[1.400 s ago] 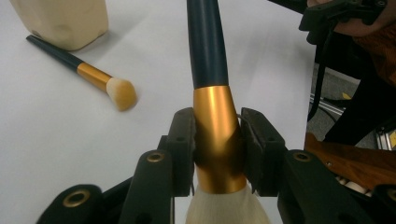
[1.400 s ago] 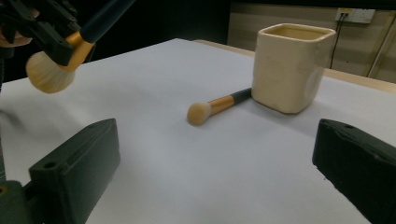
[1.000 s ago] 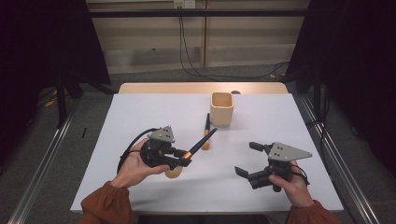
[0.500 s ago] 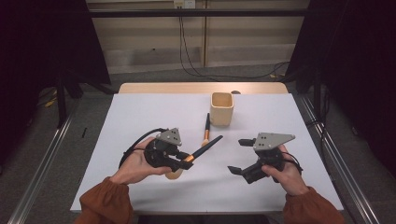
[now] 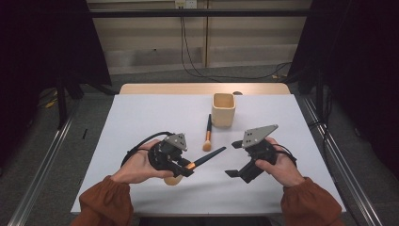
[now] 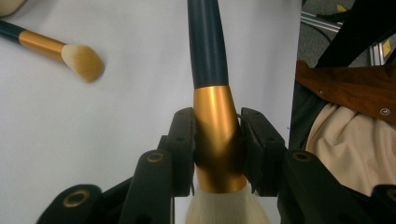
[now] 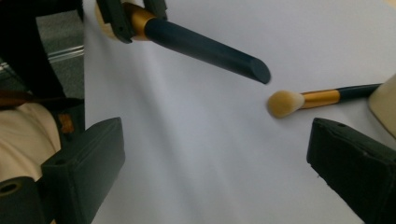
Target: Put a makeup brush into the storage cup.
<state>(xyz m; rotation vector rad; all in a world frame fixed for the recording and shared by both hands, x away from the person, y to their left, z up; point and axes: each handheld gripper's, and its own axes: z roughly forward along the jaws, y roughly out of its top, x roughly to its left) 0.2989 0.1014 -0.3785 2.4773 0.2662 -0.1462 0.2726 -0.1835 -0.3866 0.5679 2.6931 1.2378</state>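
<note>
Your left gripper is clamped on the gold ferrule of the large brush; the pads press it from both sides, the pale bristles sit just behind the jaws, and the dark handle points away from you towards your right gripper; that one has its jaws spread wide with nothing between them, held over the white table just beside the handle's tip; in the right gripper view the handle's end hangs above the sheet, clear of the small brush; the small brush lies flat on the table between your grippers and the beige cup, bristles towards you, handle near the cup's base.
</note>
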